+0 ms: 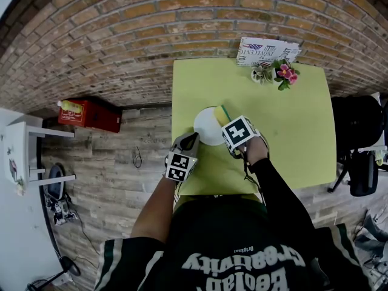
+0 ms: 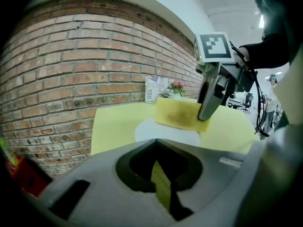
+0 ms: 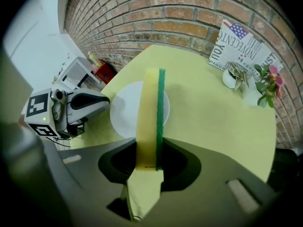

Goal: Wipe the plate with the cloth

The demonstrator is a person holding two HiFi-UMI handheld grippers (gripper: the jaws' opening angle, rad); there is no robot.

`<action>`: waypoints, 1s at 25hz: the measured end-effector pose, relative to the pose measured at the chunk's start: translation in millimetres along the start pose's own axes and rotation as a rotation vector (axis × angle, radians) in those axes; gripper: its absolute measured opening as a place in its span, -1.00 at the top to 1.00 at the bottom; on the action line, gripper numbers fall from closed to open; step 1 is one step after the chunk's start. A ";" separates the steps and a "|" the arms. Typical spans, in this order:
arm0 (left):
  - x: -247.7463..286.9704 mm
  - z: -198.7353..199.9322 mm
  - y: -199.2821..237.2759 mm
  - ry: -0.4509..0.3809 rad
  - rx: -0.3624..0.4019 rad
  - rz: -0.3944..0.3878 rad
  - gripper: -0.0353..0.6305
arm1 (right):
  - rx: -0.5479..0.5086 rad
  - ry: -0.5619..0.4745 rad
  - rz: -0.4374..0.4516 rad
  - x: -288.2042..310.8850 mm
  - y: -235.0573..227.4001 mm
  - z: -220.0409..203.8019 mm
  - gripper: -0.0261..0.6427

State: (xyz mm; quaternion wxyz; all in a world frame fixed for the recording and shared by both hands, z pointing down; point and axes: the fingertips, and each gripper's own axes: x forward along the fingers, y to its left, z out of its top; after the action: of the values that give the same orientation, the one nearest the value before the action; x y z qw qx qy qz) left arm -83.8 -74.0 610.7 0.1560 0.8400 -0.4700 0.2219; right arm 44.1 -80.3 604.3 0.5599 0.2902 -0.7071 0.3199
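Nearest us, the left gripper (image 1: 193, 137) has its jaws drawn almost together on nothing, tips just short of the plate's near rim. The right gripper (image 1: 225, 124) pinches one yellow sponge (image 3: 152, 108) with a green scouring face. It stands on edge over the right side of the one white plate (image 1: 206, 129), which sits near the front of the yellow-green table (image 1: 291, 132).

We judge the pickup done and the wiping itself still to do or barely begun. We cannot tell whether the sponge touches the plate, and the plate shows no visible dirt.

That makes two grippers, one sponge and one plate. Farther back stand two small potted plants (image 3: 232, 77) and one printed card (image 1: 267, 50), against the brick wall (image 1: 151, 29).
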 end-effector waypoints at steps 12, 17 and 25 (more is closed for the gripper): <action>-0.1 0.2 0.7 -0.007 0.002 0.006 0.88 | 0.067 0.002 -0.038 -3.3 -24.3 -12.9 0.52; -0.3 2.6 0.1 -0.019 0.003 0.005 0.88 | 0.035 -0.047 -0.041 -11.3 -16.5 -5.1 0.52; -1.6 2.5 0.0 -0.033 0.000 0.008 0.88 | -0.001 -0.050 0.069 -9.0 29.9 1.5 0.52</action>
State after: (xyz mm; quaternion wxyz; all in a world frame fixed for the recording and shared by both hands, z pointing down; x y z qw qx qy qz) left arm -83.9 -74.0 607.8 0.1475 0.8416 -0.4760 0.2085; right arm 22.0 -62.3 591.5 0.5308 0.2733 -0.7306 0.3313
